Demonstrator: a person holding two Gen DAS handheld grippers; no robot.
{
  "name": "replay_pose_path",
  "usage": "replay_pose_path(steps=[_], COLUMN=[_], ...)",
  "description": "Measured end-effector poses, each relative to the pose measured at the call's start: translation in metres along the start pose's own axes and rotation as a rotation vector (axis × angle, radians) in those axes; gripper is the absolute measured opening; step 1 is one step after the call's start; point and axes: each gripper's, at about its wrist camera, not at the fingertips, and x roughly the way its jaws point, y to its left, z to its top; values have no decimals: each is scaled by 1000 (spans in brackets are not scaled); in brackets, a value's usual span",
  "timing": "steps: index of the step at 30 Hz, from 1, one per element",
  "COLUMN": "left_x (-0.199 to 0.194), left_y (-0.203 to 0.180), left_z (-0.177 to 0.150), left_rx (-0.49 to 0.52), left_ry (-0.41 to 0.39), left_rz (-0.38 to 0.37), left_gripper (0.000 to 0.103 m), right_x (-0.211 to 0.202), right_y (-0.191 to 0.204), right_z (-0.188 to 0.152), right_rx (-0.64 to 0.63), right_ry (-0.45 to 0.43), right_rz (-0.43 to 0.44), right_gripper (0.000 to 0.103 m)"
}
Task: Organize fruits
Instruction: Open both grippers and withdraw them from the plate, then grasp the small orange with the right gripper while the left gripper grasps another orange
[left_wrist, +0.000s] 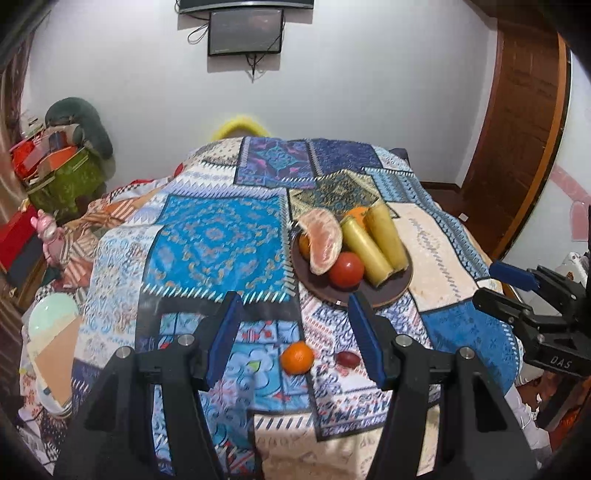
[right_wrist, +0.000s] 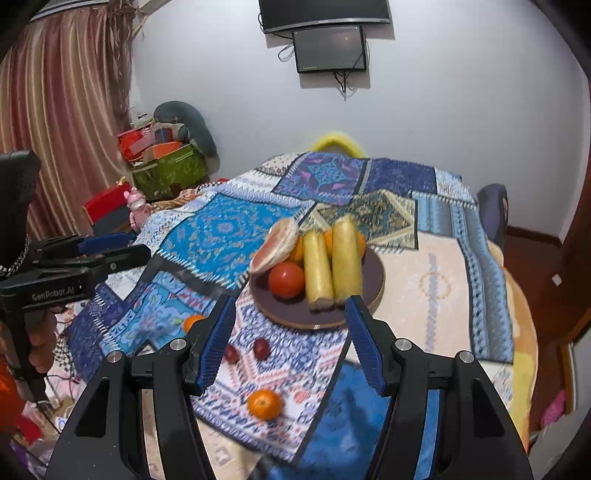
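Right wrist view: right tongs (right_wrist: 291, 347) released, nothing between pads. Left tongs (left_wrist: 295, 339) likewise released, empty. Nearest, loose tangerine (right_wrist: 263, 404) sat on patchwork cloth (right_wrist: 436, 284); light, soft skin, likely rolls, grip across middle gently. Just beyond, two small red fruits (right_wrist: 261, 348), probably slippery. Farther, plate (right_wrist: 376, 280) held tomato (right_wrist: 286, 279), fragile.

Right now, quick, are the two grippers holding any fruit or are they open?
Left gripper: open, holding nothing; the fruit lies on the cloth beyond it.
Right gripper: open, holding nothing.
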Motion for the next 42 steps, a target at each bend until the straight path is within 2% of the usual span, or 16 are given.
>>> replay_pose_path(steps=[14, 17, 21, 23, 25, 33, 40, 42], left_x=[27, 36, 49, 57, 65, 91, 113, 115], left_y=[14, 15, 16, 17, 17, 8, 4, 3], left_z=[-43, -49, -53, -55, -56, -57, -54, -55], left_rx=[6, 10, 18, 12, 6, 39, 44, 49], left_ry=[125, 147, 170, 184, 205, 246, 275, 274], left_rz=[-24, -39, -41, -46, -62, -86, -90, -90], left_gripper=[59, 59, 53, 52, 46, 45, 45, 42], right_x=[38, 49, 56, 60, 65, 71, 69, 68], right_y=[17, 15, 15, 15, 15, 16, 11, 9], right_z=[-56, -65, -74, -77, -79, -84, -82, -79], right_rx=[31, 55, 69, 72, 72, 77, 86, 83], right_ry=[163, 212, 252, 269, 289, 310, 290, 278], right_rz=[-27, -5, 10, 18, 30, 52, 55, 52], right_gripper=[58, 58, 55, 49, 47, 33, 32, 32])
